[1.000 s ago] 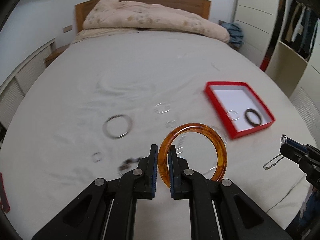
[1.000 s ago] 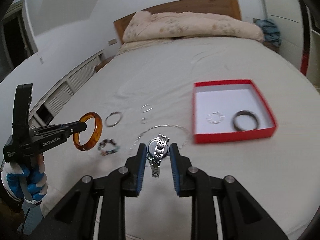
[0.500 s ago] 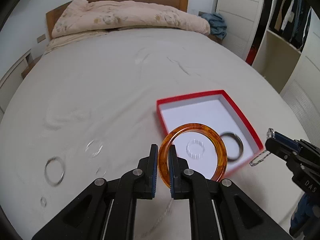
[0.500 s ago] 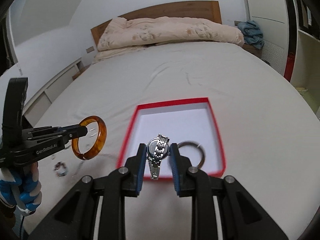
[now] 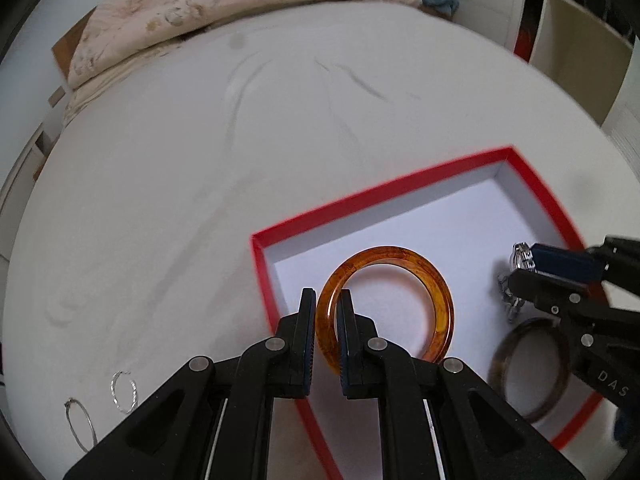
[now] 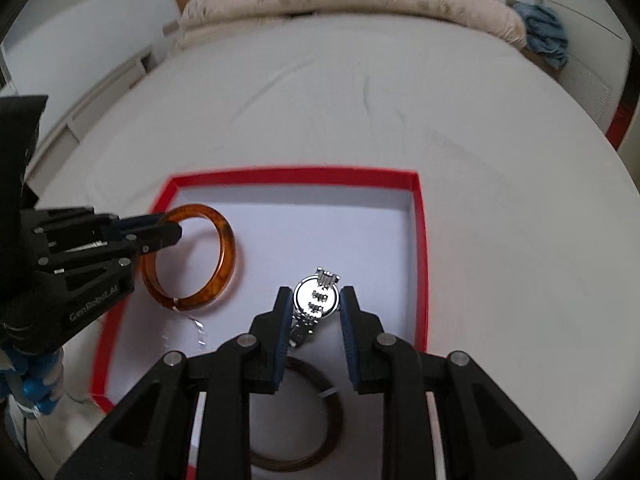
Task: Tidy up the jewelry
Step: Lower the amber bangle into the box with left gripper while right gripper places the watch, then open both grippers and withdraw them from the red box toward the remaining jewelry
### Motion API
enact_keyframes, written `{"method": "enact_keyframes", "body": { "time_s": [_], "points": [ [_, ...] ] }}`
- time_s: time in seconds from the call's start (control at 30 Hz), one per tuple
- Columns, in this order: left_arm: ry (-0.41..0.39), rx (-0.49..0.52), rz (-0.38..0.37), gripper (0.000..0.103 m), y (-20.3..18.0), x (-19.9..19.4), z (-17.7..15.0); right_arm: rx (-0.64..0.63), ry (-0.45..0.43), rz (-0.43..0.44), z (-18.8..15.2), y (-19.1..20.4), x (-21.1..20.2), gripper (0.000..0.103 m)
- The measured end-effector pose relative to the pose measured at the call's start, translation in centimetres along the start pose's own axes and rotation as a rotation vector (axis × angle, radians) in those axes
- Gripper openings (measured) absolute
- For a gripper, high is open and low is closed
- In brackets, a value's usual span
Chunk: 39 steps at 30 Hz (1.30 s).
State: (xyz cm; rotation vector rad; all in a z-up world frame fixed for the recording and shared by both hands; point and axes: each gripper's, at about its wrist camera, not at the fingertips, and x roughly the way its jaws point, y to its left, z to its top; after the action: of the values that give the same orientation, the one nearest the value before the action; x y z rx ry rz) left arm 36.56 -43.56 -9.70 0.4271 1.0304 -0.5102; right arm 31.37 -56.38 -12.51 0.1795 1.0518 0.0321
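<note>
Amber bangle (image 5: 436, 300): glossy, mottled orange-brown, translucent, closed ring.

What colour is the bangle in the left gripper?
Mottled amber-orange bangle, clearest in the left wrist view.

The red box (image 6: 420, 264) lies open on the bed (image 6: 500, 208), its far half bare white floor. Nearer, a dark bangle (image 6: 332, 432) and a thin chain (image 6: 198, 330) take up its floor, and both tools crowd in: the left tool (image 5: 326, 312) with the amber bangle (image 5: 440, 300), the right tool (image 6: 316, 316) with the watch (image 6: 316, 300).

right claw (image 6: 316, 312) gripping watch (image 6: 316, 300) — over red box (image 6: 418, 240)
</note>
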Motion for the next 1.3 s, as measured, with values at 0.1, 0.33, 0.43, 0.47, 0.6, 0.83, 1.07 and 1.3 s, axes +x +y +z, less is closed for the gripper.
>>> {"method": "enact_keyframes", "body": {
  "time_s": [0.1,0.33,0.43,0.47,0.6,0.83,1.07,1.3],
  "points": [
    [0.024,0.018,0.012,0.01,-0.4,1.1,-0.2,-0.06,0.025,-0.015,-0.1,0.3,0.6,0.023],
    [0.015,-0.003,0.009,0.012,-0.4,1.3,-0.4,-0.157,0.03,-0.06,-0.3,1.2,0.5,0.025],
    [0.007,-0.034,-0.008,0.023,-0.4,1.1,-0.1,-0.166,0.011,-0.074,-0.7,1.4,-0.3,0.038],
    [0.002,-0.039,-0.004,0.024,-0.4,0.9,0.0,-0.168,0.004,-0.076,-0.8,1.4,-0.7,0.039],
    [-0.018,-0.07,-0.017,0.024,0.1,-1.2,-0.4,-0.132,-0.026,-0.089,-1.5,1.0,-3.2,0.039],
    [-0.11,-0.158,-0.076,0.024,1.3,-9.6,-3.2,-0.025,-0.1,-0.094,-4.3,1.5,-9.8,0.039],
    [-0.194,-0.197,-0.067,0.038,2.5,-18.8,-8.6,0.069,-0.143,-0.086,-8.6,5.1,-16.1,0.039],
    [-0.22,-0.224,-0.033,0.054,5.3,-24.3,-14.6,0.052,-0.188,-0.067,-12.9,10.8,-22.3,0.039]
  ]
}}
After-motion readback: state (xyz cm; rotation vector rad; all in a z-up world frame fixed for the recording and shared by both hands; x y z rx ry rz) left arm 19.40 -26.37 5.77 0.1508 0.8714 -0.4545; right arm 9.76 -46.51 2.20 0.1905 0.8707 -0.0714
